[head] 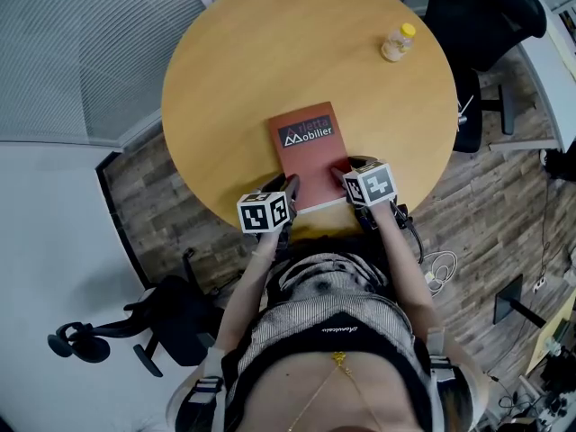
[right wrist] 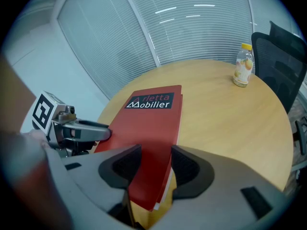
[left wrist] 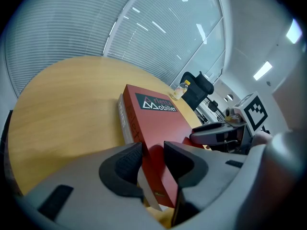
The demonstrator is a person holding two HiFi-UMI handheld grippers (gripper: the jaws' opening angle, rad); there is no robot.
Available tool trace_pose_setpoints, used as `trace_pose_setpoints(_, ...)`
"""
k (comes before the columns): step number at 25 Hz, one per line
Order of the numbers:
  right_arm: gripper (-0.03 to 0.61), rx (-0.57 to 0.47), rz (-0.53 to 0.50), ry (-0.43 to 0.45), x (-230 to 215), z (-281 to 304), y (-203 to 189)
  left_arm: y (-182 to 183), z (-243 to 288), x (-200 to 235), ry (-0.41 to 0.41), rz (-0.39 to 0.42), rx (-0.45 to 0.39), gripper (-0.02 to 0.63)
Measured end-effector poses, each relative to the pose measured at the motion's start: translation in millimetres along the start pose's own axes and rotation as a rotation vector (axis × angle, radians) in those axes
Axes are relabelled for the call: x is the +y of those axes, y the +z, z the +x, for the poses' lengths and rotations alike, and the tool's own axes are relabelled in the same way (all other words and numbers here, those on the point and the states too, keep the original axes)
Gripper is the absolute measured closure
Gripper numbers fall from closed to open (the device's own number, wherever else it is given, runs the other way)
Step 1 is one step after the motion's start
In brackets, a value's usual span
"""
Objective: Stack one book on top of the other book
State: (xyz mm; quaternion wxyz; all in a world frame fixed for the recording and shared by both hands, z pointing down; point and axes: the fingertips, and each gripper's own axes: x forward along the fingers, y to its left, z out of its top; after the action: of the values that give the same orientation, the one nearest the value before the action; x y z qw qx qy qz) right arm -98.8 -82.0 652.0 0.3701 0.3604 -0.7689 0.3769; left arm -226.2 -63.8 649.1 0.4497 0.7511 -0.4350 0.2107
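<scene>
Grey left gripper (left wrist: 153, 159), matching right gripper (right wrist: 156, 164), black ribbed fingers (left wrist: 125, 164) (white marker cubes (head: 267, 212)), knit top (head: 315, 318)

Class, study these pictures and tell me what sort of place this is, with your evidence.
Probably an office or meeting room: a round wooden table, a black swivel chair beside it, and slatted blinds behind.

The round wooden table (head: 234, 70) holds books (head: 306, 151) and a bottle (head: 398, 43).

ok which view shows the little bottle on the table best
The right gripper view: the bottle stands upright and fairly large, with its yellow cap and pale contents clear. The head view shows it small, from above. In the left gripper view it is tiny and far off.
</scene>
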Motion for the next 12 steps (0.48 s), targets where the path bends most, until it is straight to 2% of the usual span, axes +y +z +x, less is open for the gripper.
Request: trace_pose_setpoints(12, 0.387, -0.019, 0.003, 0.007, 0.6, -0.3, -0.1, 0.4, -1.1, 0.3, -0.002, -0.006, -0.011, 0.468)
